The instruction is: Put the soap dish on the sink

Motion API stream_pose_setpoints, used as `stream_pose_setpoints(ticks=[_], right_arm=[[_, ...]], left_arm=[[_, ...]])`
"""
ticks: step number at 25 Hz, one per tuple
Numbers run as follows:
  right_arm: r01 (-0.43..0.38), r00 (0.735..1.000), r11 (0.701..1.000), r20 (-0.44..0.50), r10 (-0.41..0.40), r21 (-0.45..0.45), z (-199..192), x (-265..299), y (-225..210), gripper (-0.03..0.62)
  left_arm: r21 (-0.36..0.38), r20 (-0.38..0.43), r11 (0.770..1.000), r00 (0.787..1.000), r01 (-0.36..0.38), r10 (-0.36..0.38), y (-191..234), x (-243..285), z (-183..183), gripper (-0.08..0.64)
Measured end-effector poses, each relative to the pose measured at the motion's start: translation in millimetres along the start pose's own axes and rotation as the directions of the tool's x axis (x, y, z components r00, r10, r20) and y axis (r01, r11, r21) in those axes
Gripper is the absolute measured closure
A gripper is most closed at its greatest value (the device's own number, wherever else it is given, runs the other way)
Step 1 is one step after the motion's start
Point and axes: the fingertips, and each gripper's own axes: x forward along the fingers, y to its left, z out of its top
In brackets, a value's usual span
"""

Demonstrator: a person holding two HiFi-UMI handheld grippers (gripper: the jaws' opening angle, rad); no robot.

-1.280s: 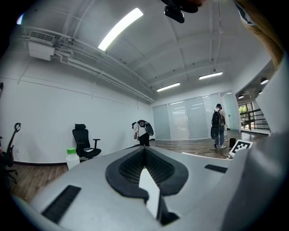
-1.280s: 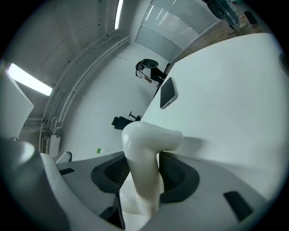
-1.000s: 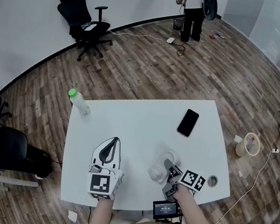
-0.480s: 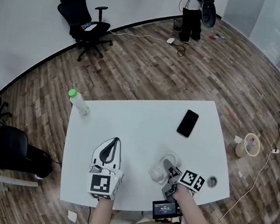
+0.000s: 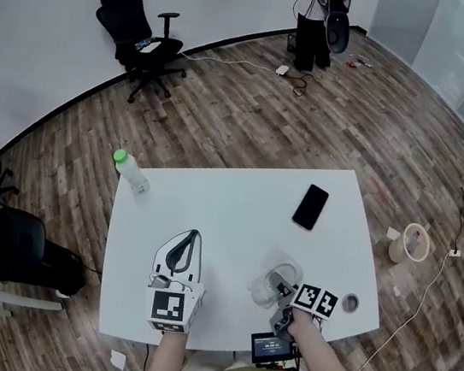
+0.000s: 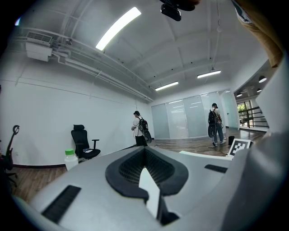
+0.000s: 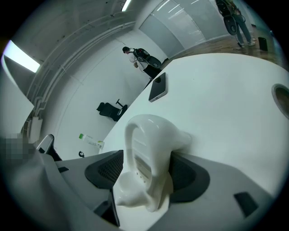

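Note:
A white soap dish [image 5: 272, 283] stands tilted on its edge on the white table [image 5: 239, 199], near the front right. My right gripper [image 5: 278, 281] reaches around it from the front. In the right gripper view the dish [image 7: 146, 158] sits between the two dark pads of the right gripper [image 7: 149, 169]. Its jaws have just been opening, now stand wide, and no longer squeeze the dish. My left gripper [image 5: 190, 236] rests on the table at front left, jaws together at the tip and empty; the left gripper view shows its pads [image 6: 145, 169] meeting.
A black phone [image 5: 310, 204] lies at the table's far right. A green-capped bottle [image 5: 130, 170] stands at the far left corner. A small grey ring [image 5: 352, 301] lies right of my right gripper. A screen device [image 5: 271, 347] sits at the front edge. An office chair [image 5: 142, 37] and a person [image 5: 317, 20] are far off.
The right gripper's jaws have spread wider around the soap dish and the gripper has tipped a little. The left gripper has not moved. The distant person shifted slightly.

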Motion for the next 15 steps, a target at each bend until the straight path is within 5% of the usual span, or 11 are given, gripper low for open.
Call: stream_pose_setpoints(ticks=[9, 15], right_arm=[[0.017, 1.0, 0.998, 0.021, -0.016, -0.069, -5, -14, 5, 0.296], [0.066, 0.997, 0.978, 0.062, -0.055, -0.199, 3, -32, 0, 0.296]], left_arm=[[0.001, -0.025, 1.0, 0.999, 0.023, -0.023, -6, 0, -4, 0.554], [0.015, -0.001, 0.999, 1.0, 0.031, -0.031, -9, 2, 1, 0.554]])
